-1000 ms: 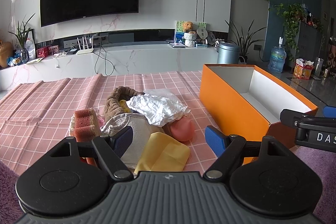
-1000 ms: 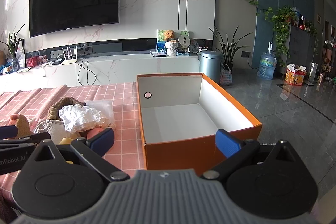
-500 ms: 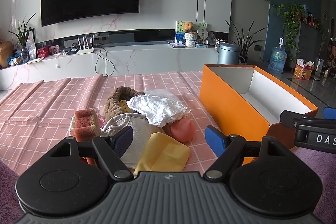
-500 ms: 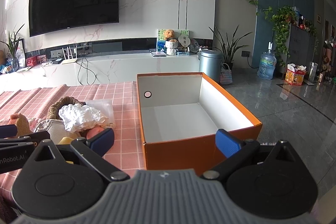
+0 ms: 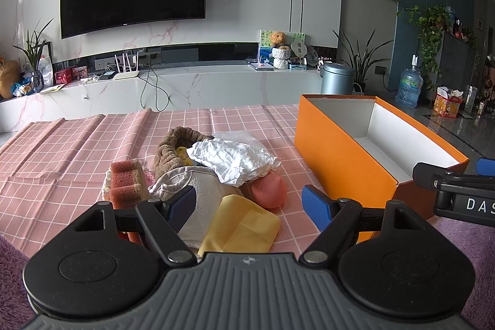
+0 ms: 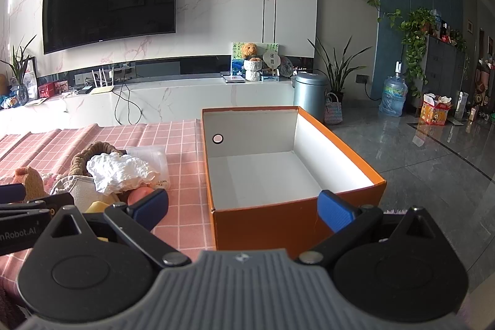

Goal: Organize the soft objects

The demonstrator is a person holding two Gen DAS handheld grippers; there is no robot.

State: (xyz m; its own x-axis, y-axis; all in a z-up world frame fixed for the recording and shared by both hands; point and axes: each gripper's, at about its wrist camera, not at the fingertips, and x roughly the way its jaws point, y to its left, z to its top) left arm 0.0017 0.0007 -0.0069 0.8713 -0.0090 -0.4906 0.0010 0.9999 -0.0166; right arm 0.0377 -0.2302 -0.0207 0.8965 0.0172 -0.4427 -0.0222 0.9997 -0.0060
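Observation:
A pile of soft things lies on the pink checked cloth [image 5: 77, 150]: a crumpled white cloth [image 5: 235, 160], a brown knitted piece [image 5: 168, 149], a beige cloth [image 5: 204, 190], a yellow cloth [image 5: 241, 226], a pink ball [image 5: 269, 189] and a red-brown sponge [image 5: 123, 183]. The orange box [image 5: 343, 163] stands open and empty to the right; it also shows in the right wrist view [image 6: 278, 218]. My left gripper [image 5: 249, 204] is open, just in front of the pile. My right gripper [image 6: 243, 207] is open at the box's near wall.
A clear plastic bag [image 6: 151, 153] lies behind the pile. A purple rug [image 5: 458, 240] lies under the table's near edge. A white TV bench [image 5: 185, 85] runs along the far wall, with a grey bin [image 5: 335, 79] beside it.

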